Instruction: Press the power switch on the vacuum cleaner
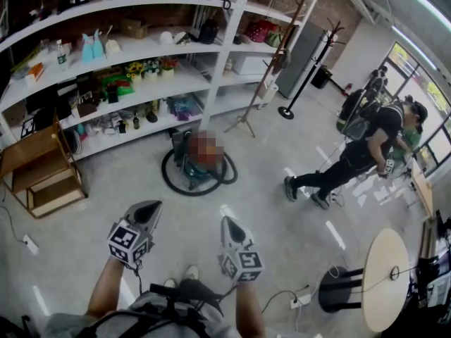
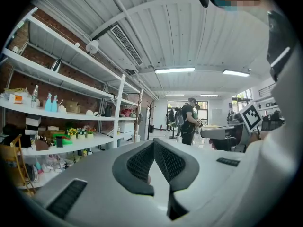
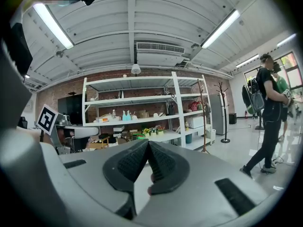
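Head view: the vacuum cleaner (image 1: 184,165) stands on the floor (image 1: 282,224) at the foot of the shelving (image 1: 141,83), well apart from the left gripper (image 1: 146,208) and right gripper (image 1: 230,222), both held low. Left gripper view: jaws closed tip to tip, nothing between. Right gripper view: likewise closed and empty.

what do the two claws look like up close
Both match. The left claw and right claw are light grey wedge-shaped shells with dark grey ribbed pads. Each carries a cube of black-and-white square markers.
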`<state>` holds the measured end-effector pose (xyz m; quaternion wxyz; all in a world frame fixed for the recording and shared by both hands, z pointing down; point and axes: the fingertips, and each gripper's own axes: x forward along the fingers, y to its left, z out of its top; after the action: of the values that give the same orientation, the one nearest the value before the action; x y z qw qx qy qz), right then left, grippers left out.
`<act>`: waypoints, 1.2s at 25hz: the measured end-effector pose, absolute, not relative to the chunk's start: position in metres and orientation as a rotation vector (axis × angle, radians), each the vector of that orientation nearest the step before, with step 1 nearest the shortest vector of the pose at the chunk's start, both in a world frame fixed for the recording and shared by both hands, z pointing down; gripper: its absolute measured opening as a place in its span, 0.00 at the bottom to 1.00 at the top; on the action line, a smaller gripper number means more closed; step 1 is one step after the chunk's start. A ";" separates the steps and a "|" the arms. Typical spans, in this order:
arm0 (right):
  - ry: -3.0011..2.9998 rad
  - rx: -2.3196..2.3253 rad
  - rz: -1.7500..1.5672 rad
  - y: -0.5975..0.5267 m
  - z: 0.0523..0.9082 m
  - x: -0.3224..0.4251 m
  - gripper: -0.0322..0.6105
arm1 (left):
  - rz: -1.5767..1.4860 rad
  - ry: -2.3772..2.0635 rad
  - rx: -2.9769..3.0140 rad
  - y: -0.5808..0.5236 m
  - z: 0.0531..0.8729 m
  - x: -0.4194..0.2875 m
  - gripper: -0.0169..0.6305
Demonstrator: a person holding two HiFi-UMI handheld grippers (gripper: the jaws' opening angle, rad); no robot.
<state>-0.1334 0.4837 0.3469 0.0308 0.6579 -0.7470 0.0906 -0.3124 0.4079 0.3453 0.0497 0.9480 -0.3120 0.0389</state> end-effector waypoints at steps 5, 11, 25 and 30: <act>-2.297 2.010 0.326 0.464 0.358 -0.120 0.07 | 0.128 -0.945 2.884 0.386 0.349 -0.296 0.04; -2.315 2.022 0.334 0.424 0.361 -0.086 0.07 | 0.152 -0.950 2.877 0.347 0.353 -0.262 0.04; -2.348 1.973 0.368 0.325 0.363 -0.001 0.07 | 0.173 -1.000 2.872 0.249 0.349 -0.173 0.04; -2.361 1.974 0.362 0.297 0.365 0.019 0.07 | 0.180 -1.016 2.864 0.226 0.350 -0.157 0.04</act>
<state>0.0190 0.2970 0.3648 0.0216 0.6370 -0.7617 0.1167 -0.1574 0.2264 0.3499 0.0489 0.9396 -0.3335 0.0591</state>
